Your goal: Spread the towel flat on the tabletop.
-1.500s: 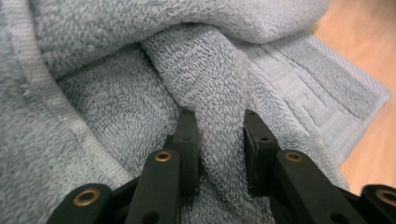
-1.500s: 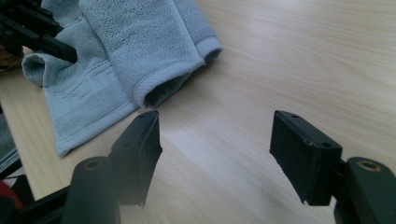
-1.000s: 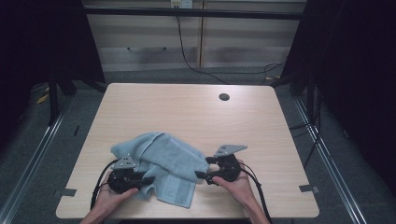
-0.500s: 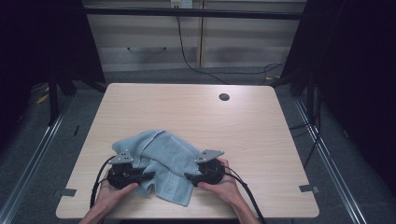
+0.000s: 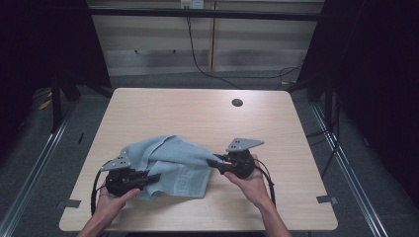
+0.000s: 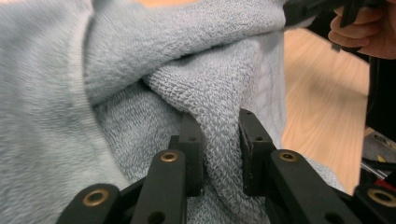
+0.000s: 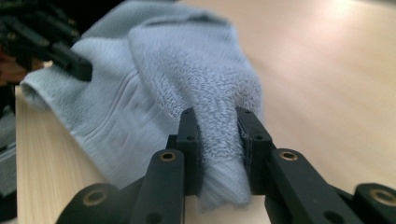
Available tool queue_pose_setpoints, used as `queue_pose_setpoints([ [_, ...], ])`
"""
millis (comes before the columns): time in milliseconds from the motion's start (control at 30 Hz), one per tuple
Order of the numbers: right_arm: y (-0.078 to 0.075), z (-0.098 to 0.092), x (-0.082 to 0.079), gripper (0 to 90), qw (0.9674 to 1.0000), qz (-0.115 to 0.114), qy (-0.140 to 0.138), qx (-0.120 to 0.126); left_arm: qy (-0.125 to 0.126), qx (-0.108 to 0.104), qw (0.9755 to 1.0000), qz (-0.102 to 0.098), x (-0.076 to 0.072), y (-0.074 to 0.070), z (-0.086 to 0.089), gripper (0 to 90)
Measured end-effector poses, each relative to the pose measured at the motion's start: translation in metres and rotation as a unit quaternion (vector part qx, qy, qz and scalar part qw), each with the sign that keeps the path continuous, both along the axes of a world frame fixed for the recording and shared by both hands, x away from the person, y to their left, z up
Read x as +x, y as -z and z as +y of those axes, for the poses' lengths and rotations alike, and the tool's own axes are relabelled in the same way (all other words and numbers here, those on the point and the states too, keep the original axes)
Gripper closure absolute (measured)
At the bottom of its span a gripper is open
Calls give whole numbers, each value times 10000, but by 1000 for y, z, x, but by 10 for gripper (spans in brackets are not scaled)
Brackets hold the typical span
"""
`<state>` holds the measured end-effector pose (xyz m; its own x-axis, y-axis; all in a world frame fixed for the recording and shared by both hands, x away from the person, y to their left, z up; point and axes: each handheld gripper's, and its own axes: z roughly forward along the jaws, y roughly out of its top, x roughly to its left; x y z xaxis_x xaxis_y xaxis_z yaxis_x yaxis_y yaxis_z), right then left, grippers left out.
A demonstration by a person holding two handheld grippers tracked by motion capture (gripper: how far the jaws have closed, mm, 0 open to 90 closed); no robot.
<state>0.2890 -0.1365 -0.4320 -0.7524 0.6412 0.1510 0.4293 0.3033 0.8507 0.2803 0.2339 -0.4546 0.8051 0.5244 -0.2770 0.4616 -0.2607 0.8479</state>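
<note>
The light wooden table stretches out in front of me, bare but for a small dark round hole near its far right side and the pale blue towel crumpled on the near half, between my two hands. The towel lies partly spread, one flat part with a woven key-pattern border toward me and a bunched ridge running across it from one gripper to the other. My left gripper sits at the towel's near left edge, and in the left gripper view its jaws have just been closing and now pinch a thick fold of terry cloth between the pads. My right gripper is at the towel's right end, where the cloth is drawn up into a peak; in the right gripper view its jaws have just been closing too, and they clamp a folded corner whose hem hangs just below the pads. Both grippers hold the towel at narrow openings, the cloth sagging to the tabletop between them
</note>
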Motion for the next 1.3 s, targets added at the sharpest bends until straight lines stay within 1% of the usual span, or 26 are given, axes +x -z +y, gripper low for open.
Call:
queue_pose_setpoints([
  [33,-8,-5,1,755,10000,-71,66,18,0,0,10000,0,0,0,0,751],
  [67,-12,-8,2,760,9999,-114,117,21,-89,-166,9998,-54,2,-7,7,755],
  [100,-12,-8,2,760,9999,-114,117,21,-89,-166,9998,-54,2,-7,7,756],
  [133,-24,-18,5,769,9995,-192,249,87,-138,-323,9993,-84,4,-16,15,761],
  [167,-29,-22,6,772,9992,-228,313,70,-138,-323,9993,-84,4,-16,15,765],
  [200,-29,-22,6,772,9992,-228,313,70,-176,-383,9990,-113,5,-20,18,765],
  [267,-42,-36,7,778,9979,-335,549,107,-246,-566,9979,-180,5,-30,28,767],
  [400,-52,-53,7,782,9954,-438,839,158,-313,-728,9965,-264,5,-41,39,768],
  [500,-66,-78,5,785,9906,-567,1223,248,-388,-969,9939,-343,7,-55,51,771],
  [567,-75,-88,4,785,9884,-658,1338,275,-415,-977,9937,-359,8,-58,53,771],
  [600,-75,-88,4,785,9884,-658,1338,275,-435,-1079,9925,-365,10,-62,56,771],
  [667,-89,-105,5,785,9839,-773,1580,329,-554,-1219,9903,-378,15,-70,63,770],
  [700,-89,-105,5,785,9839,-773,1580,329,-554,-1219,9903,-378,15,-70,63,770],
  [733,-91,-114,9,785,9812,-774,1737,333,-663,-1202,9899,-364,19,-70,66,770],
  [800,-90,-118,12,784,9801,-738,1814,310,-830,-1209,9889,-246,27,-64,71,770],
  [833,-81,-123,18,782,9796,-620,1898,243,-884,-1003,9909,-144,34,-53,73,770],
  [867,-81,-123,18,782,9796,-620,1898,243,-884,-1003,9909,-144,34,-53,73,770],
  [900,-66,-124,25,780,9803,-447,1920,110,-905,-811,9926,46,39,-35,71,768],
  [933,-66,-124,25,780,9803,-447,1920,110,-905,-811,9926,46,39,-35,71,766],
  [967,-48,-123,33,770,9808,-269,1929,32,-928,-685,9932,148,41,-24,69,764],
  [1033,-41,-122,35,770,9808,-191,1941,13,-1039,-542,9925,340,45,-7,67,762],
  [1067,-23,-118,44,741,9824,-24,1869,-55,-1098,-388,9922,447,47,4,66,752],
  [1133,-18,-116,46,716,9823,43,1874,-77,-1115,-333,9919,517,49,10,67,748],
  [1167,-10,-114,51,612,9815,180,1906,-54,-1111,-296,9916,593,48,16,69,732],
  [1233,-10,-112,49,564,9818,163,1890,55,-1111,-318,9913,629,47,19,71,719],
  [1300,-12,-111,46,533,9827,103,1850,26,-1062,-300,9918,644,45,22,75,720],
])
